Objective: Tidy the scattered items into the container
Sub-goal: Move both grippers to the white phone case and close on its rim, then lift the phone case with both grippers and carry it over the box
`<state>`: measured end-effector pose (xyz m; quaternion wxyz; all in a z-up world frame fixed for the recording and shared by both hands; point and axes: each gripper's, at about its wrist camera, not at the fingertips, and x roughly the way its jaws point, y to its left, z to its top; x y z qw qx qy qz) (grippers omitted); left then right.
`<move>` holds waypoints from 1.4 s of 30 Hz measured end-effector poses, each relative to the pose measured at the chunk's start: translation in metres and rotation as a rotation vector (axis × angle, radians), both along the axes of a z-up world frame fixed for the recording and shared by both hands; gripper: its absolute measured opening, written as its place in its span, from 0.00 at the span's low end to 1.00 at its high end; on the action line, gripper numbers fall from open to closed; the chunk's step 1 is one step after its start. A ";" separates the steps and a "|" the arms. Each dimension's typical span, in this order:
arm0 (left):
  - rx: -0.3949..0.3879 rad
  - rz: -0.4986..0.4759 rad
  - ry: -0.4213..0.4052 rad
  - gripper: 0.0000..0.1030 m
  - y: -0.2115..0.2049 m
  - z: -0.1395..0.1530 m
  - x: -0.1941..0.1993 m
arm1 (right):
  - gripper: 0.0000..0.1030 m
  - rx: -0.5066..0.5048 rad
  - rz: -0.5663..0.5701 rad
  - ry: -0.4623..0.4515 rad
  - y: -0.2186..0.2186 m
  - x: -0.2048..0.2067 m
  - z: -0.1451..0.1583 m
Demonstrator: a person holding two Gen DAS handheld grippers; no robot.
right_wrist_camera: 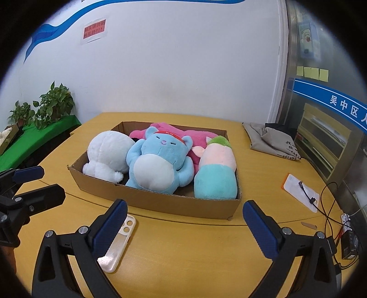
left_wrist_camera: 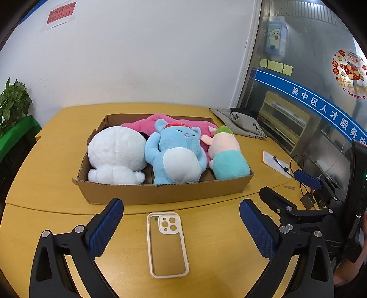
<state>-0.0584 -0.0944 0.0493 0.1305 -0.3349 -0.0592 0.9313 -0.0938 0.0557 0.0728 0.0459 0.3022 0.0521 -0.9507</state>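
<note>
Phone case lies flat just before the cardboard box (toys inside); left gripper fingers wide, empty, should straddle its thin edges; right gripper likewise wide.

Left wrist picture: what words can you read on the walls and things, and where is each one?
"吴中区人才服务中", cut off at the edge: blue band on the glass wall.
"HAPPY": round red sticker on the glass.
Red wall notice: too blurred to read.
Grey cloth bag: dark print, too small to read.
Yellow sticky notes: no writing visible.
</note>
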 end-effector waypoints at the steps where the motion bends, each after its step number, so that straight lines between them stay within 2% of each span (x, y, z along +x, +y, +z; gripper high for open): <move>1: 0.003 -0.001 -0.003 1.00 -0.001 -0.001 0.000 | 0.98 0.000 0.001 -0.002 -0.001 0.000 -0.001; 5: 0.002 0.001 -0.015 1.00 -0.003 -0.006 0.001 | 0.98 -0.002 0.007 -0.014 -0.004 -0.002 -0.007; 10: 0.012 0.027 -0.063 1.00 -0.016 -0.027 -0.003 | 0.98 -0.039 0.024 -0.057 -0.008 -0.008 -0.022; 17: 0.020 0.058 -0.208 0.95 -0.037 -0.088 -0.006 | 0.98 -0.100 0.086 -0.241 -0.029 -0.026 -0.089; 21: 0.042 0.065 -0.293 0.86 -0.042 -0.122 -0.005 | 0.98 -0.117 0.088 -0.306 -0.039 -0.040 -0.117; 23: 0.048 0.068 -0.331 0.81 -0.041 -0.137 -0.005 | 0.93 -0.115 0.084 -0.329 -0.042 -0.048 -0.130; 26: 0.052 0.049 -0.371 0.70 -0.037 -0.153 -0.005 | 0.88 -0.117 0.074 -0.365 -0.047 -0.060 -0.147; 27: 0.046 0.041 -0.387 0.64 -0.034 -0.157 -0.005 | 0.87 -0.122 0.074 -0.368 -0.049 -0.061 -0.150; 28: 0.033 0.039 -0.398 0.56 -0.031 -0.161 -0.005 | 0.84 -0.126 0.076 -0.371 -0.052 -0.064 -0.152; 30: -0.004 0.050 -0.392 0.48 -0.026 -0.164 -0.004 | 0.79 -0.131 0.094 -0.374 -0.058 -0.069 -0.156; 31: -0.017 0.050 -0.389 0.41 -0.024 -0.164 -0.004 | 0.75 -0.128 0.104 -0.375 -0.062 -0.071 -0.157; 32: -0.026 0.053 -0.387 0.36 -0.022 -0.164 -0.004 | 0.68 -0.118 0.117 -0.373 -0.065 -0.072 -0.159; 33: -0.033 0.057 -0.387 0.24 -0.021 -0.165 -0.004 | 0.62 -0.102 0.134 -0.367 -0.069 -0.074 -0.161; 34: -0.039 0.059 -0.389 0.13 -0.020 -0.165 -0.004 | 0.49 -0.083 0.142 -0.371 -0.072 -0.075 -0.163; 36: -0.038 0.065 -0.390 0.09 -0.021 -0.166 -0.003 | 0.37 -0.047 0.161 -0.353 -0.077 -0.075 -0.165; 38: -0.022 0.060 -0.396 0.07 -0.021 -0.167 -0.002 | 0.12 -0.076 0.196 -0.364 -0.077 -0.074 -0.164; 42: -0.046 0.047 -0.388 0.06 -0.012 -0.164 0.000 | 0.11 -0.052 0.209 -0.349 -0.077 -0.067 -0.165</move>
